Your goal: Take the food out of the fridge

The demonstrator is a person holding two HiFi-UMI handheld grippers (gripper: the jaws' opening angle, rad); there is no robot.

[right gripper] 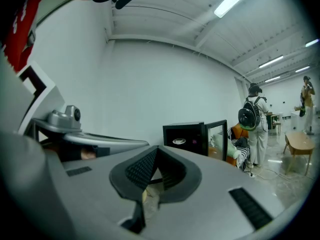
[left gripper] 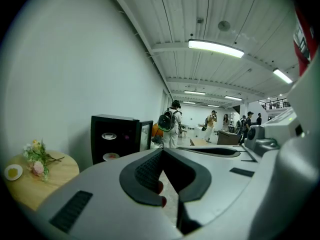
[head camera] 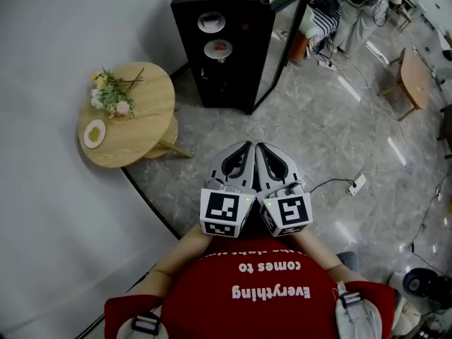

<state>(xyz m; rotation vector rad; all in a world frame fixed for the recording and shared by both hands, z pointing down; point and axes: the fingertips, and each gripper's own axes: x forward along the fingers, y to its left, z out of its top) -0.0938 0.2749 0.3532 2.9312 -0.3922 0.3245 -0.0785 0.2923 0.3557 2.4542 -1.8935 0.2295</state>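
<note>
Fridge [head camera: 244, 55] ahead, plates [head camera: 210, 22] on shelves inside, table [head camera: 145, 129] left of it, flowers [head camera: 111, 94] on table

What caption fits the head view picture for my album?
The left gripper and right gripper, both shut, side by side, face the open fridge holding two plates; flowers on table beside it.

1. We see the fridge [head camera: 247, 69], top centre, in glossy black, its door [head camera: 282, 41] glass.
2. The round table [head camera: 141, 129] at left looks like pale matt wood.
3. The floor [head camera: 318, 140] is polished grey stone-look tile.
</note>
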